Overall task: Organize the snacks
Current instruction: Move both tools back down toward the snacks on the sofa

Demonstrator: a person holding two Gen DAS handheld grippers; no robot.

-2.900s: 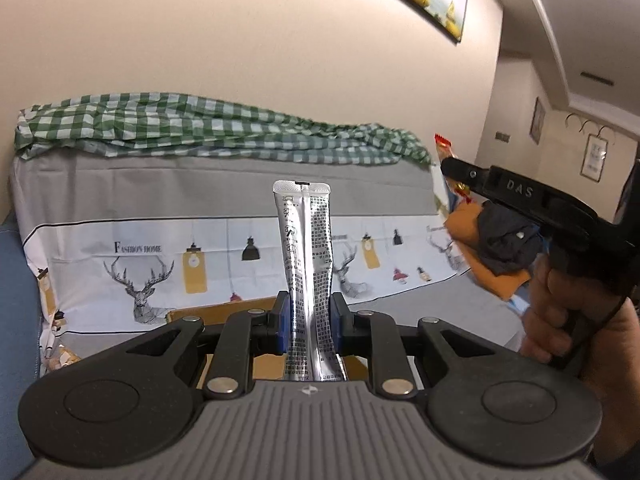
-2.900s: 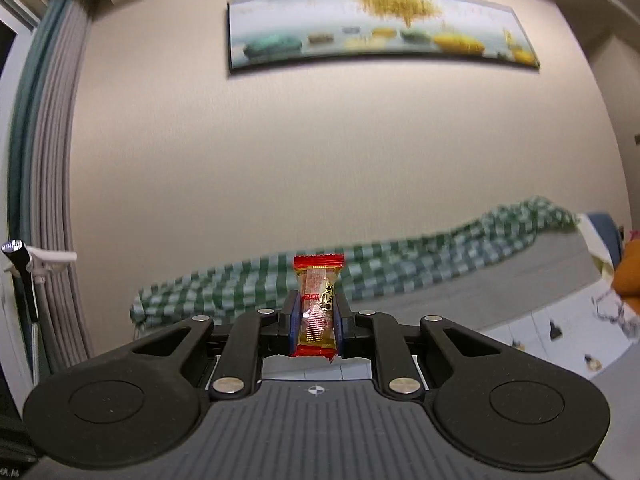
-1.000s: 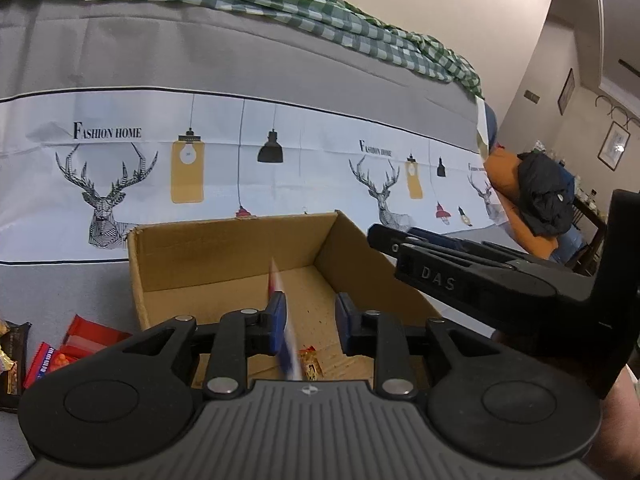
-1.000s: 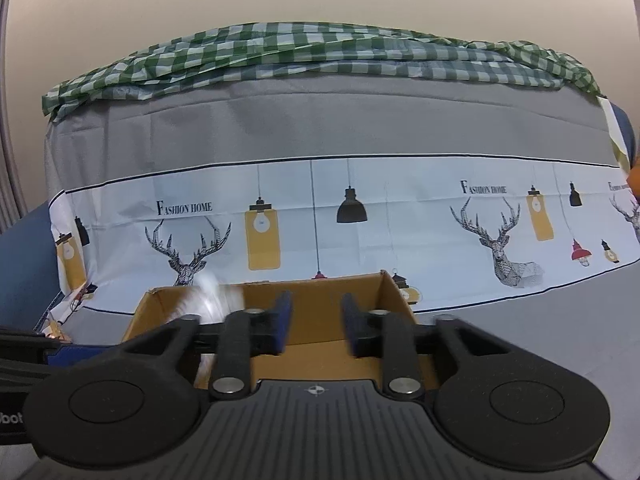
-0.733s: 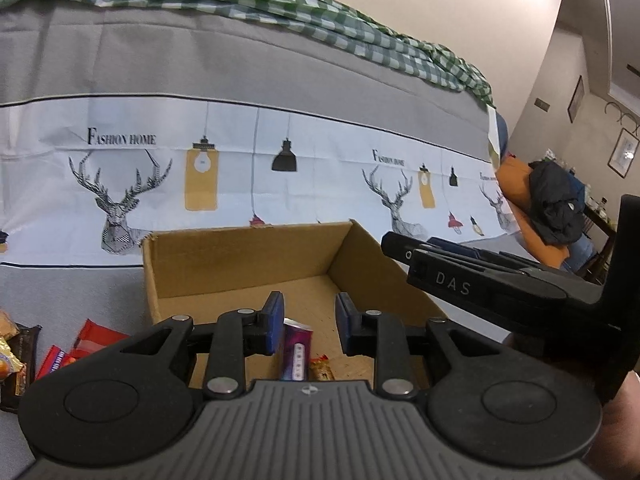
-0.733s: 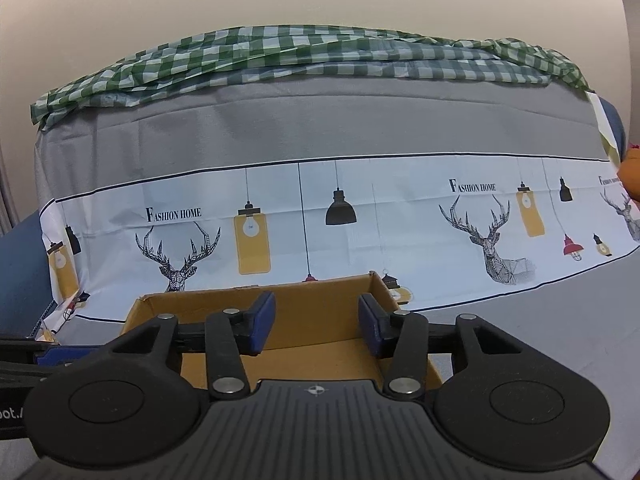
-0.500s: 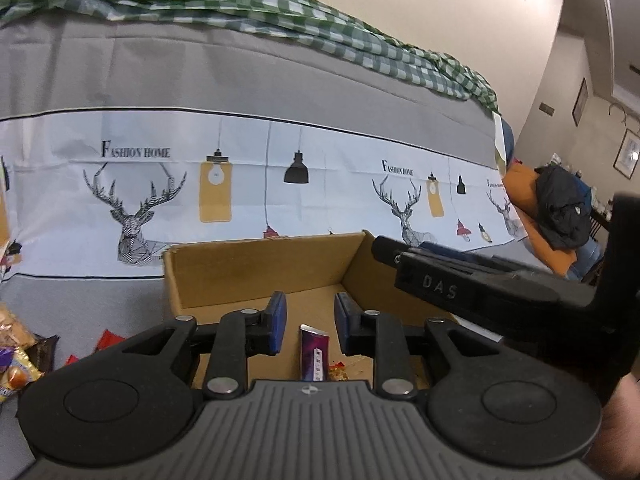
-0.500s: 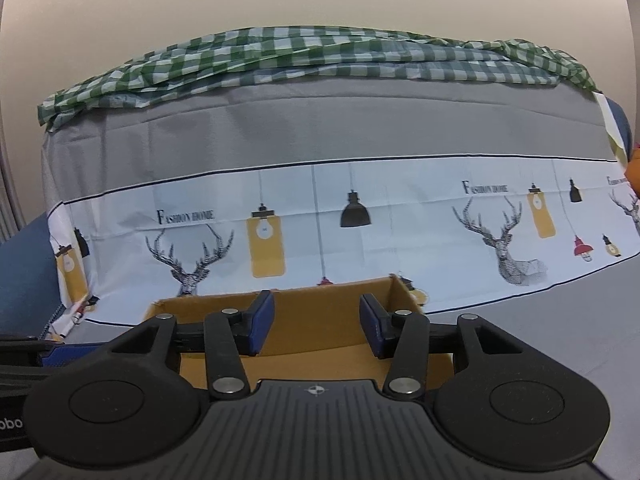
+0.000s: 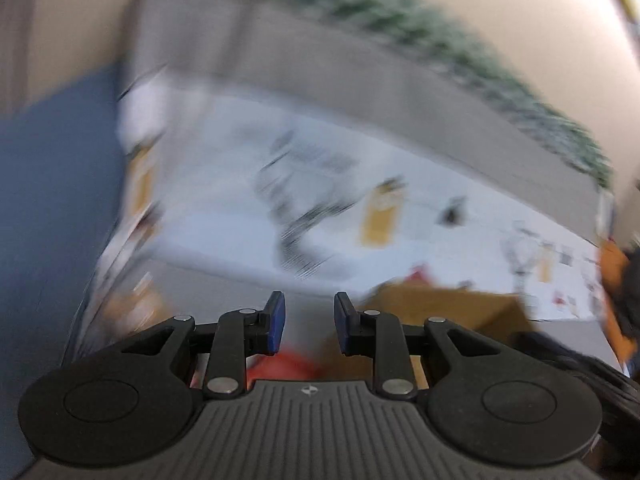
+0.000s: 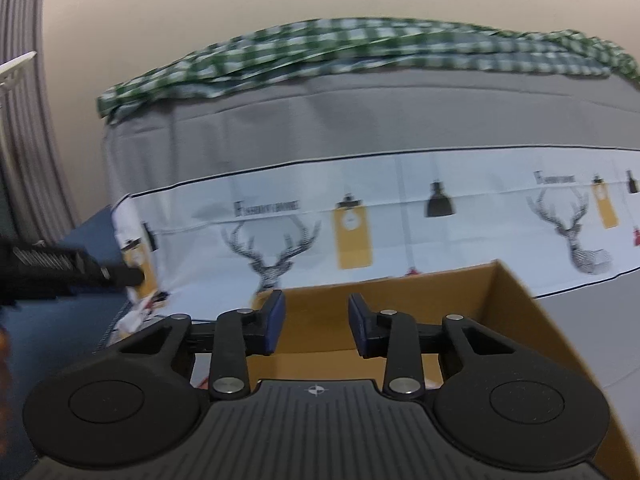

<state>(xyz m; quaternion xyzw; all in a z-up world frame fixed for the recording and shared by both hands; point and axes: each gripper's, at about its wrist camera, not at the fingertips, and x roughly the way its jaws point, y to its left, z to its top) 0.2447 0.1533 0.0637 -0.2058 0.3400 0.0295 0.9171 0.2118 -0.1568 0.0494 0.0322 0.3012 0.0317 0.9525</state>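
Note:
The left wrist view is badly blurred. My left gripper (image 9: pixel 309 312) is open with nothing between its blue pads; a red snack packet (image 9: pixel 288 364) shows as a smear just below them. The cardboard box (image 9: pixel 440 308) lies to its right. My right gripper (image 10: pixel 316 312) hangs over the box's near edge, its jaws closing with nothing between them. The box's right wall (image 10: pixel 520 320) and back wall are plain; its floor is mostly hidden by the gripper. The left tool's black body (image 10: pixel 60 268) pokes in from the left of the right wrist view.
Behind the box rises a sofa back under a grey and white deer-print cover (image 10: pixel 400 208), with a green checked cloth (image 10: pixel 360 48) along the top. Loose wrappers (image 10: pixel 140 308) lie left of the box beside a blue cushion (image 10: pixel 72 320). An orange cushion (image 9: pixel 616 280) is far right.
Both grippers earlier held snacks and now hold none. The left view has swung fast to the left, so the box sits at its right. The right jaws widened, then narrowed again.

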